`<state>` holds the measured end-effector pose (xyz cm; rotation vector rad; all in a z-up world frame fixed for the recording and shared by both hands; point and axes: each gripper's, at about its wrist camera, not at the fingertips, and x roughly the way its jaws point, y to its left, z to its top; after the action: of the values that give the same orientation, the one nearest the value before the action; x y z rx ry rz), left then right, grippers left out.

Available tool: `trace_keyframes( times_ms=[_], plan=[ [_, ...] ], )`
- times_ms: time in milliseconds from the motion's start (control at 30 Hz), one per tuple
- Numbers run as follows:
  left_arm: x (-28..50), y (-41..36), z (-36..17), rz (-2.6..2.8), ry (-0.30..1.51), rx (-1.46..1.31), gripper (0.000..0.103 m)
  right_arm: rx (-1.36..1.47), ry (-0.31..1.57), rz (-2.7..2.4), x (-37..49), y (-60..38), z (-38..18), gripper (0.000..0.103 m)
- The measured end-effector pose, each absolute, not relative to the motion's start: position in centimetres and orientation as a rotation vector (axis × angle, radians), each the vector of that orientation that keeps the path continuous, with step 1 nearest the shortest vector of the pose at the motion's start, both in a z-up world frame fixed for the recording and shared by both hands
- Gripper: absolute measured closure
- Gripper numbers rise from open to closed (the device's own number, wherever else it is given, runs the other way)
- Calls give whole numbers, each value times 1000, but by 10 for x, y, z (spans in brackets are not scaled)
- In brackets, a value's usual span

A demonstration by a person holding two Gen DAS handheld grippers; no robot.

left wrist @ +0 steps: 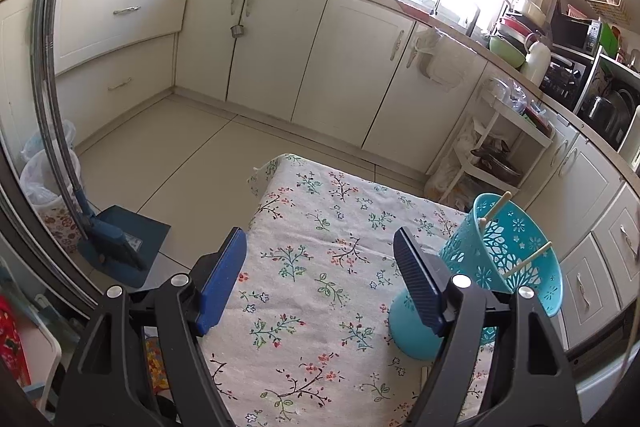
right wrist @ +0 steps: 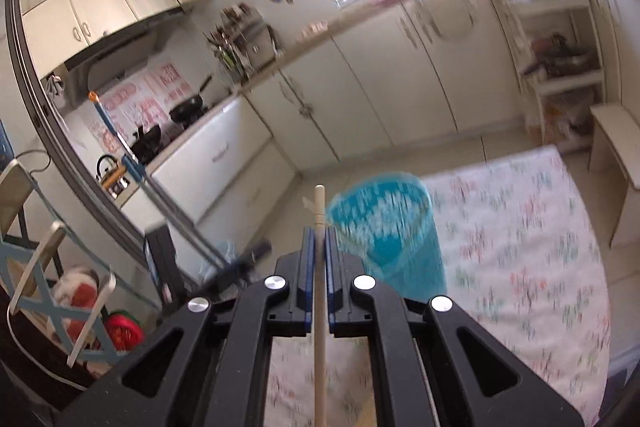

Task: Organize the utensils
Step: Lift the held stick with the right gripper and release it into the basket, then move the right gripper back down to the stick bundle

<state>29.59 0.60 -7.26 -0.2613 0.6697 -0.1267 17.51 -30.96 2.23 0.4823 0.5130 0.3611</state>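
The right gripper (right wrist: 319, 241) is clamped on a wooden stick (right wrist: 319, 327). The stick passes between the closed blue pads (right wrist: 307, 247); its upper end projects just beyond the fingertips, and its lower part runs back under the gripper body toward the bottom of the right wrist view. What lies at that lower end is hidden, so the kind of utensil cannot be told.

Just beyond the fingertips, and slightly to their right in this view, stands the teal cup (right wrist: 390, 235), a perforated plastic holder. The view is motion-blurred, but the open rim of the cup is visible.

The left gripper (left wrist: 320, 281) stands open with nothing between its pads. It hovers over the flowered cloth (left wrist: 312, 307) that covers the tabletop. In the left wrist view, the teal cup (left wrist: 516, 259) sits beside and partly behind the right finger of this gripper, near the far right corner of the tabletop. Two wooden sticks (left wrist: 527, 260) already lean inside it, against the rim.

Step in hand, as judged: carrying a further utensil to the cup.

The next move calls for:
1. Bringing the stick above the cup opening.
2. Tilting it nearer upright.
3. Lowering it inside the rim before release.

Caution: the cup appears light and may tip if the rim is struck. The free left gripper is placed to steady it.
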Motion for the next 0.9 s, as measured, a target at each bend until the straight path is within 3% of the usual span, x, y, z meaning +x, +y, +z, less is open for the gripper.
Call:
trace_keyframes(
  times_ms=[167, 333, 633, 900],
  plan=[
    [296, 7, -72, -128, 668, -270, 30, 465, 370, 246, 222, -302, 44, 97],
    [298, 5, -72, -135, 674, -267, 30, 428, 308, 89, 255, -295, 25, 97],
    [301, 3, -73, -153, 695, -274, 30, 382, 429, 92, 262, -285, -17, 97],
    [302, 4, -77, -141, 707, -265, 29, 340, 440, 105, 230, -288, -11, 95]
  ],
)
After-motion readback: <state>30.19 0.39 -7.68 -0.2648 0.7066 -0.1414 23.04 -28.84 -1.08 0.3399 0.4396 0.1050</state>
